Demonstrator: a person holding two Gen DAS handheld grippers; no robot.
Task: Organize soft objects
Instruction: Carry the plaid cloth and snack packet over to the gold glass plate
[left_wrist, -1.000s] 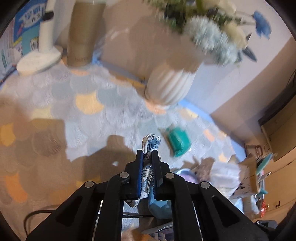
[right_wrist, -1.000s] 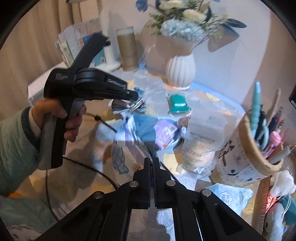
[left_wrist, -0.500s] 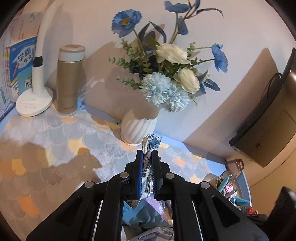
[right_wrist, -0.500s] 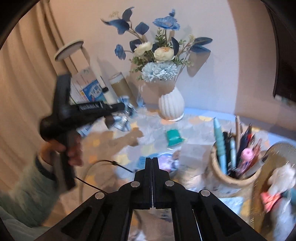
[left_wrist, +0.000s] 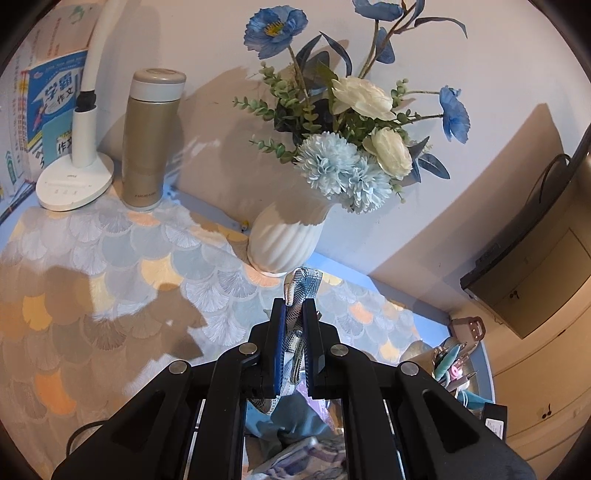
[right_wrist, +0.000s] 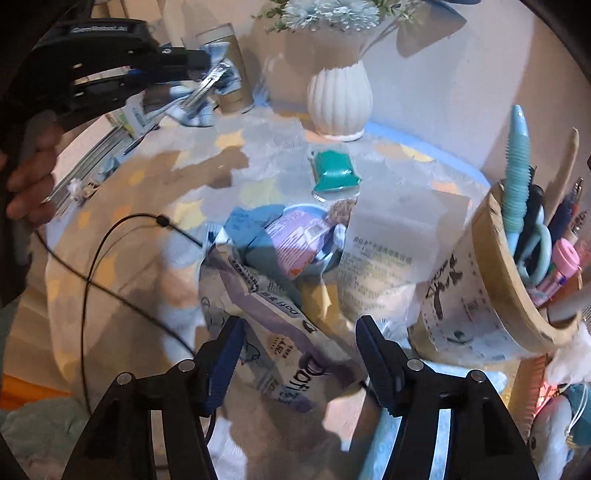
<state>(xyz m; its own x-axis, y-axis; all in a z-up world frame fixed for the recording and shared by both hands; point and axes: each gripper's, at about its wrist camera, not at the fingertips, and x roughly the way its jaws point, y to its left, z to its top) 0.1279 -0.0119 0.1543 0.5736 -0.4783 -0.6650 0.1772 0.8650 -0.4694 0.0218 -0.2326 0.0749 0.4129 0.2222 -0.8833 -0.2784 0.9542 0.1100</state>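
1. The blue-and-white patterned fabric strip (left_wrist: 300, 295) I have in hand looks light and limp: it folds over itself above the pads and its tail droops below them, so I judge it will sag wherever it is unsupported. A pinch near a fold or a doubled edge should hold best; a single thin layer could slide out
2. My left gripper (left_wrist: 294, 314) is clamped nearly shut on that strip, which sticks out past the fingertips. It is raised above the scallop-patterned tablecloth (left_wrist: 110, 266), towards the back edge of the table, in front of the white ribbed vase (left_wrist: 284, 240)
3. My right gripper (right_wrist: 299, 354) has just been opening; its jaws stand about halfway apart and press on nothing
4. Under those open jaws, near the front edge of the table, lies a purple-and-white soft plastic pack (right_wrist: 280, 339). It looks squashy and slick, so I would take it across its narrow width, not by a corner
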